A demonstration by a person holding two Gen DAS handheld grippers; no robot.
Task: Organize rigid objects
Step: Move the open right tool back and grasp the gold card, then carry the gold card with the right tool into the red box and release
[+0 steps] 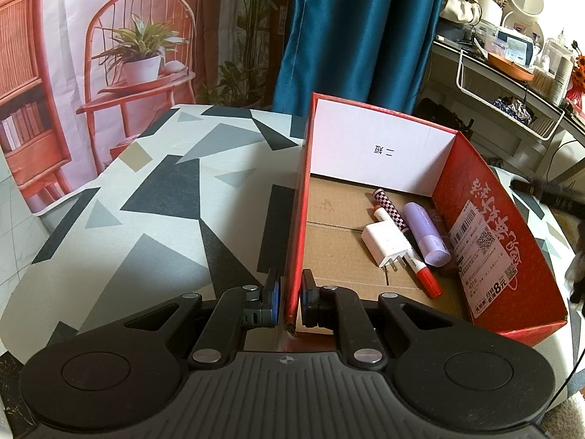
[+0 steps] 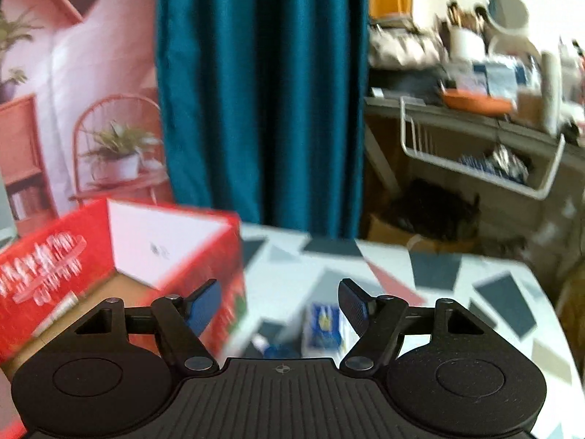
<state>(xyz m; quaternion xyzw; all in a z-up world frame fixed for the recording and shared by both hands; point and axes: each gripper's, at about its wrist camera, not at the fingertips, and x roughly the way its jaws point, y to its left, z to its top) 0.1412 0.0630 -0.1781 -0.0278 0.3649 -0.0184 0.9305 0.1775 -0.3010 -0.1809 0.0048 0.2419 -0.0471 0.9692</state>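
Left gripper (image 1: pixel 290 298), nearest the left wrist camera: pressed together on the near left wall of the red box (image 1: pixel 298 201), one pad outside, one inside, wall upright between them. The box sits on the patterned surface (image 1: pixel 146 201), top open, brown cardboard floor showing.

Inside the box, toward its right wall, several items lie in a cluster: a white charger plug (image 1: pixel 385 243) with prongs pointing toward the camera; a red-capped marker (image 1: pixel 409 254) just beside it, touching; a checkered black-and-white tube (image 1: pixel 391 208) behind; a lilac cylinder (image 1: pixel 429 234) next to it, near the right wall. A darker item lies between the lilac cylinder and the wall, too hidden to tell what. The white far wall of the box has small printed characters.

Right gripper (image 2: pixel 279 305): spread, nothing between the pads, above the surface to the right of the red box. The right wrist view is blurred. Just beyond the fingers a blue-and-white small box (image 2: pixel 323 323) lies on the surface, with a small blue-and-white item (image 2: pixel 272 347) beside it, too blurred to identify.

Farther back: teal curtain (image 2: pixel 263 91), printed backdrop with chair and plant (image 1: pixel 139 47), cluttered shelf (image 1: pixel 512 58) on the right.
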